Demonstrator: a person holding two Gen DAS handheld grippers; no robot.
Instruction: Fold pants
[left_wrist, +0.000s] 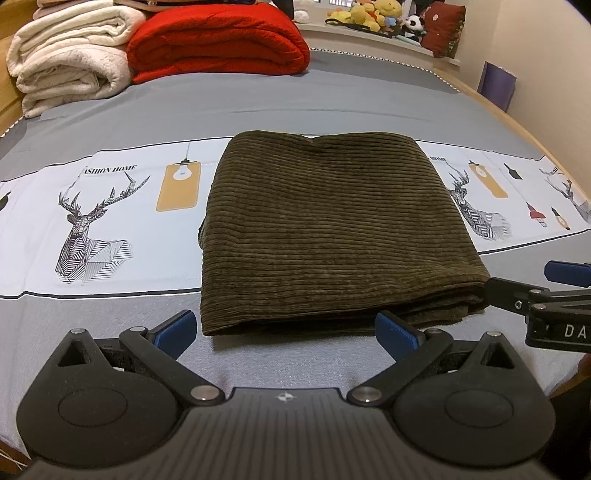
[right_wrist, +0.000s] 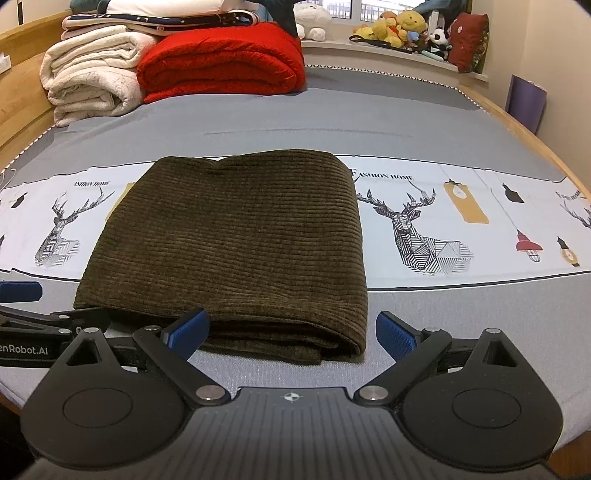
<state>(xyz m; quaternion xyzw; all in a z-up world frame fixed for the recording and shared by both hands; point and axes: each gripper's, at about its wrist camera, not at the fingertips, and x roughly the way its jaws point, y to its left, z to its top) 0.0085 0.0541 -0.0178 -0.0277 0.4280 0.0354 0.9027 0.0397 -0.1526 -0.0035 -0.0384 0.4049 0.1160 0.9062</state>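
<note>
The dark olive corduroy pants lie folded into a thick rectangle on the bed, also in the right wrist view. My left gripper is open and empty, just short of the pants' near edge. My right gripper is open and empty at the near right corner of the pants. The right gripper's fingers show at the right edge of the left wrist view. The left gripper's finger shows at the left edge of the right wrist view.
The grey bedsheet has a white printed band with deer drawings. Folded white blankets and a red blanket are stacked at the far left. Plush toys line the windowsill. A wooden bed frame runs along the right.
</note>
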